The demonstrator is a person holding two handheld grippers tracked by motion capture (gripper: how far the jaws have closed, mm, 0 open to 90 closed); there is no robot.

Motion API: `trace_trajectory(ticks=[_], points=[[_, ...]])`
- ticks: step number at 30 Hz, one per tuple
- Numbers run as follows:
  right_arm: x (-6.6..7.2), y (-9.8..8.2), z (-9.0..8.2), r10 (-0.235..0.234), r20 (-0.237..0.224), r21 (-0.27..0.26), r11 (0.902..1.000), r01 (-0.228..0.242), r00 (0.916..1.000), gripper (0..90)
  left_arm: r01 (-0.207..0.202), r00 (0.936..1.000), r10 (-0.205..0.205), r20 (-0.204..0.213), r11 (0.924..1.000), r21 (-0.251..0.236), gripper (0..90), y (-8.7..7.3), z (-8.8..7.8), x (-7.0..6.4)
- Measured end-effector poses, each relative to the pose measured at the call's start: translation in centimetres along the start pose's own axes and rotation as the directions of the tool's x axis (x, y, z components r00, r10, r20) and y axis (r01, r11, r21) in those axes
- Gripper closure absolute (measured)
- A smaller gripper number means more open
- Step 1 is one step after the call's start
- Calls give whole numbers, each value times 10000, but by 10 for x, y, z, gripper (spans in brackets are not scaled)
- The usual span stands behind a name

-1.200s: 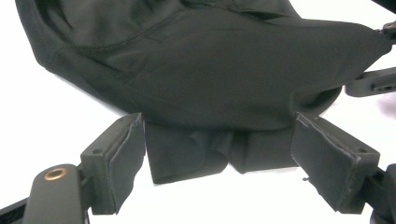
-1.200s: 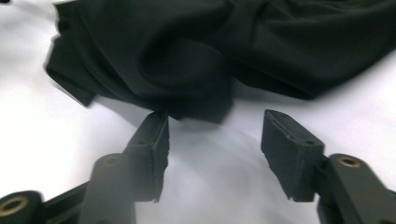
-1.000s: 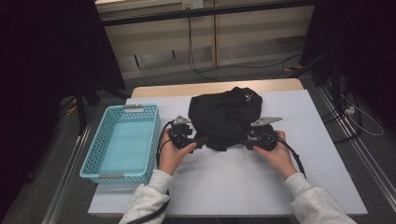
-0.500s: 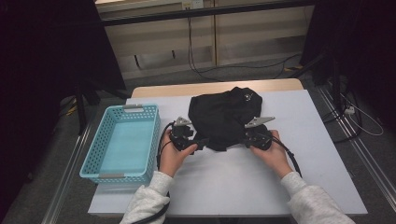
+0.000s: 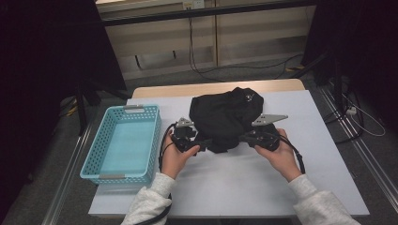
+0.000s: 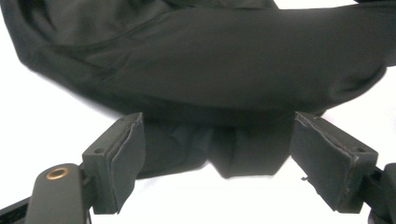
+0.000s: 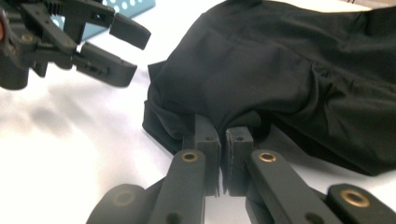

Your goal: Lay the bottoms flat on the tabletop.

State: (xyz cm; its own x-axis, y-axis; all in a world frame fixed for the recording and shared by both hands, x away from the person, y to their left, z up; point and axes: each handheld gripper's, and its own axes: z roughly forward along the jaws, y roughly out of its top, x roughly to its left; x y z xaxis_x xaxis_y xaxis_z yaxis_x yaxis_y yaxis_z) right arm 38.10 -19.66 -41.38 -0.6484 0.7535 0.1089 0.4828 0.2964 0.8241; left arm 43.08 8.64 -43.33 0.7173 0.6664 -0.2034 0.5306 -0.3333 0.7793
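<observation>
Black garment (image 5: 227, 117) heaped right of blue basket (image 5: 123, 140). Right gripper (image 7: 223, 135) just closed, pinching near hem. Left gripper (image 6: 217, 154) gaping, hem between pads, unclamped. Clamp left before lifting.

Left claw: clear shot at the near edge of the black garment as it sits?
Likely yes. The left claw stands open with the black garment edge already lying between its jaws, nothing in between. The right claw pinches the same hem farther along.

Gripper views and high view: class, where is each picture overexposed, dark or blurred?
Left gripper view: white table blown out, black garment nearly detail-free. Right gripper view: the near arms of the right tool soft. High view: surroundings dark, table evenly lit.
</observation>
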Motion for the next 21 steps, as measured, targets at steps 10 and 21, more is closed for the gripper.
trace_trajectory(ticks=[10, 21], points=[[7, 17, -6, 236, -381, -1154, 9929, -279, 9990, 875, -305, 9979, 311, 567, 9995, -106, 213, 6, 1, -15], [10, 28, 3, 335, -402, -1462, 9885, -391, 9986, 872, -649, 9927, 650, 1020, 9979, -40, 358, 4, 12, -28]])
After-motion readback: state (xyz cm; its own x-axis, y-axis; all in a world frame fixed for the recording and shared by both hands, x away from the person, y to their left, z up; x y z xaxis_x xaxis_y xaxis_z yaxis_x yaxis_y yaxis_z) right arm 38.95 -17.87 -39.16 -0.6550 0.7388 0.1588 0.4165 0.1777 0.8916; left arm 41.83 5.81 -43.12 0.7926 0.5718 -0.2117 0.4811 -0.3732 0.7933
